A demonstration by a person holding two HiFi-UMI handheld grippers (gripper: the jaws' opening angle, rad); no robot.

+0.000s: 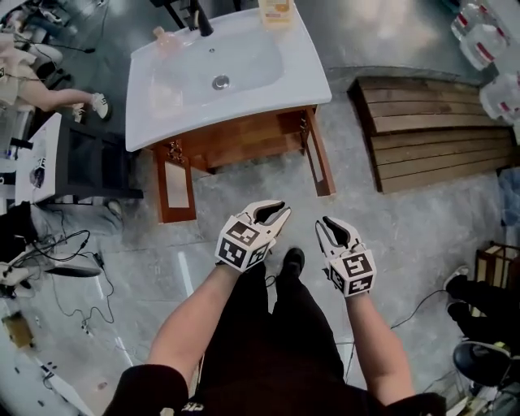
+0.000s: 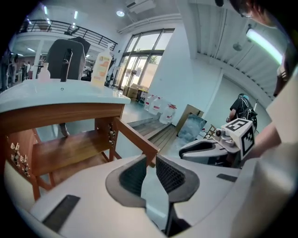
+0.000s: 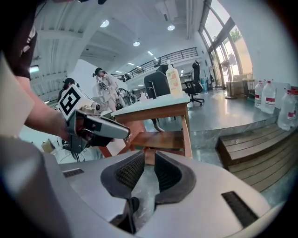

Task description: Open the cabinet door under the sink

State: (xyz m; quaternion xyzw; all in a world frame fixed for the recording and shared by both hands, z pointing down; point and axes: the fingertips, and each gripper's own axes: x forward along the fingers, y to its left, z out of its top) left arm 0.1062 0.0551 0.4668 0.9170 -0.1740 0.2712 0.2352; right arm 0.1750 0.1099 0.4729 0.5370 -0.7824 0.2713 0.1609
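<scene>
A white ceramic sink (image 1: 309, 81) tops the reddish-brown wooden cabinet (image 1: 244, 138). Both cabinet doors stand swung wide open toward the person, the left door (image 1: 175, 187) and the right door (image 1: 319, 154). The left claw (image 1: 272, 214) and the right claw (image 1: 328, 231) are held side by side in the air in front of the cabinet, clear of both doors, over the grey marbled floor (image 1: 203, 244). Each claw's jaws stand a narrow way apart with nothing between them. A black tap (image 1: 201, 20) stands at the sink's back edge. A slatted dark wooden platform (image 1: 439, 130) lies off to the right.
</scene>
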